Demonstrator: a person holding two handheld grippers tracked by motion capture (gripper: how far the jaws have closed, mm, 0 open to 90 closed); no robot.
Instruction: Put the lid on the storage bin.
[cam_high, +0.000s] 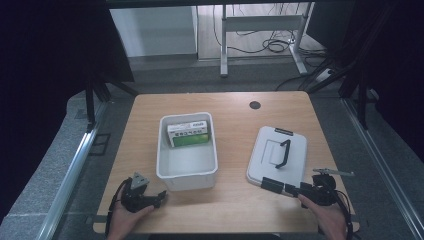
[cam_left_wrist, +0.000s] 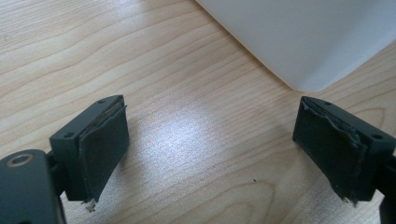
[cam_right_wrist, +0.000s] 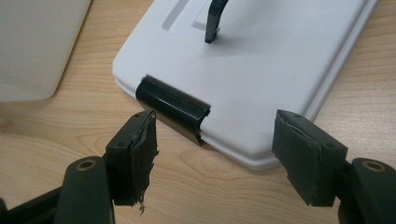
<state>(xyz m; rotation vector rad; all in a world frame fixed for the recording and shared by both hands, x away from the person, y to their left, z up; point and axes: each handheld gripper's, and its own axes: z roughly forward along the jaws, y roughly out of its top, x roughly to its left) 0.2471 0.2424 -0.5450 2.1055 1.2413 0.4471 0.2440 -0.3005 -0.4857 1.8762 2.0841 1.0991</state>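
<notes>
Wooden surface (cam_high: 230, 107) carries a white plastic lid (cam_high: 277, 156) with black handle at right of centre; right tool (cam_high: 280, 187), jaws wide and empty, nears its lower edge. Left tool (cam_left_wrist: 210, 154) gapes empty, lower left.

Overhead table (cam_high: 235, 205) view, two close gripper views

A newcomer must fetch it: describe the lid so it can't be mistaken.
On the light wooden table, right of the open white plastic bin, lies a flat white rectangular plastic lid. Unlike the bin, it is shallow and carries a black handle and black end clips.
</notes>
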